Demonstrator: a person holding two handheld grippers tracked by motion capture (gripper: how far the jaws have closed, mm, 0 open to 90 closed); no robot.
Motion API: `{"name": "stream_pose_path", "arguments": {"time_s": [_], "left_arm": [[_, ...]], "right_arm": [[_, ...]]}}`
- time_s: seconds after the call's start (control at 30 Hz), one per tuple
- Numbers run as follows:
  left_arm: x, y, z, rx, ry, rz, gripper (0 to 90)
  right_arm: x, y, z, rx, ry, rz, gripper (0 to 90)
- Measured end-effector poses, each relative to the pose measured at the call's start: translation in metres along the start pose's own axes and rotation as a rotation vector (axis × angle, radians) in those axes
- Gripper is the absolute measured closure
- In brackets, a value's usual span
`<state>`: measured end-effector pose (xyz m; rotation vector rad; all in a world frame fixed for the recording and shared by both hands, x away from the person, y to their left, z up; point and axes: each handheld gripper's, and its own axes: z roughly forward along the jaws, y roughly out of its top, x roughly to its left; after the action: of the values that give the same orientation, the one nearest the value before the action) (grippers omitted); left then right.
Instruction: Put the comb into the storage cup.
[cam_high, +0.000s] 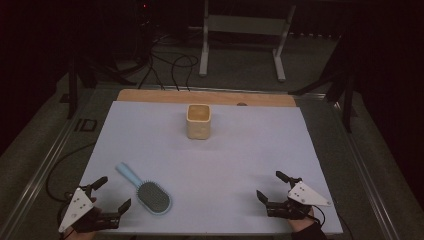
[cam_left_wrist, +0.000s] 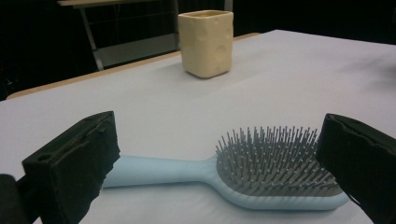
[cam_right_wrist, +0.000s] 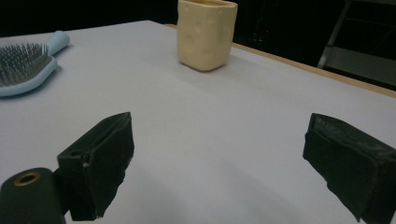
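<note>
The hairbrush (cam_high: 145, 190) lies flat on the counter (cam_high: 210, 160) near its front left corner, bristles up, its handle pointing away and to the left, its oval head toward the person; it sits just beside the left claw (cam_high: 112, 192), and in the left gripper view the hairbrush (cam_left_wrist: 224, 177) lies crosswise between the two jaws but untouched by either. It looks like moulded pale blue plastic, smooth and slightly glossy, so I judge it light, rigid and a little slippery; the handle is a rounded, tapering bar and seems the sound place to take hold, across its narrow width, since the head is broad and its bed of thin grey pins would give an uneven, springy seat for a pad. The pins stand upright and dense, with small tips; they would likely bend rather than break.

Farther back, near the middle of the far edge, stands a cream cup (cam_high: 198, 121), upright, squarish with rounded corners and shallow dimples in its walls; it looks matt, stiff and perhaps ceramic or thick plastic, though I cannot tell which; its mouth is open and nothing shows inside.

The counter carries a smooth, pale lilac sheet, with a strip of bare wood at the far edge.

The left claw has its jaws wide apart, holding nothing; the right claw (cam_high: 272, 187), near the front right corner and well apart from the hairbrush, likewise has its jaws spread and holds nothing; the jaw pads are black and look soft and foamy.
</note>
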<state>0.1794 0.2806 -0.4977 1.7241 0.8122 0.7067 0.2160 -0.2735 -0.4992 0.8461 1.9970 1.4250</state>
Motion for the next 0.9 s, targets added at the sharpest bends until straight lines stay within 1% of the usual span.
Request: {"name": "stream_pose_path", "arguments": {"time_s": [0.2, 0.23, 0.37, 0.4, 0.47, 0.53, 0.63, 0.67, 0.77, 0.8, 0.87, 0.9], "left_arm": [[0.0, -0.001, 0.001, 0.022, 0.002, 0.003, 0.0], [-0.001, -0.001, 0.001, 0.03, -0.003, 0.002, 0.0], [-0.001, -0.001, 0.001, 0.041, -0.003, -0.002, 0.0], [-0.001, 0.0, 0.001, 0.05, -0.005, 0.0, 0.0], [-0.002, 0.001, 0.001, 0.05, -0.009, -0.001, 0.0], [-0.004, 0.005, 0.001, 0.053, -0.018, 0.012, 0.0], [-0.005, 0.007, 0.001, 0.064, -0.026, 0.019, 0.0], [-0.006, 0.011, 0.0, 0.068, -0.037, 0.029, 0.0], [-0.006, 0.018, -0.004, 0.049, -0.053, 0.017, 0.0], [-0.006, 0.018, -0.004, 0.049, -0.053, 0.017, 0.0], [-0.006, 0.025, -0.007, 0.059, -0.056, 0.004, 0.0], [-0.005, 0.032, -0.01, 0.06, -0.053, 0.007, 0.0]], "right_arm": [[0.0, -0.001, 0.001, 0.02, 0.002, -0.007, 8.6], [-0.001, -0.002, 0.003, 0.03, 0.01, 0.002, 8.6], [0.0, -0.002, 0.006, 0.036, 0.023, -0.002, 8.7], [0.001, -0.002, 0.006, 0.035, 0.022, -0.005, 8.6], [0.001, -0.002, 0.006, 0.033, 0.022, -0.003, 8.7], [0.001, -0.001, 0.004, 0.022, 0.013, -0.009, 8.7], [0.0, 0.0, 0.003, 0.009, 0.009, -0.007, 8.7], [0.0, -0.001, 0.002, 0.007, 0.01, -0.003, 8.7], [0.0, -0.001, 0.002, 0.004, 0.008, -0.001, 8.7], [0.0, -0.001, 0.002, 0.004, 0.008, -0.001, 8.7], [0.0, 0.0, 0.001, -0.001, 0.005, 0.0, 8.7], [0.0, 0.0, 0.001, -0.003, 0.001, -0.005, 8.7]]}}
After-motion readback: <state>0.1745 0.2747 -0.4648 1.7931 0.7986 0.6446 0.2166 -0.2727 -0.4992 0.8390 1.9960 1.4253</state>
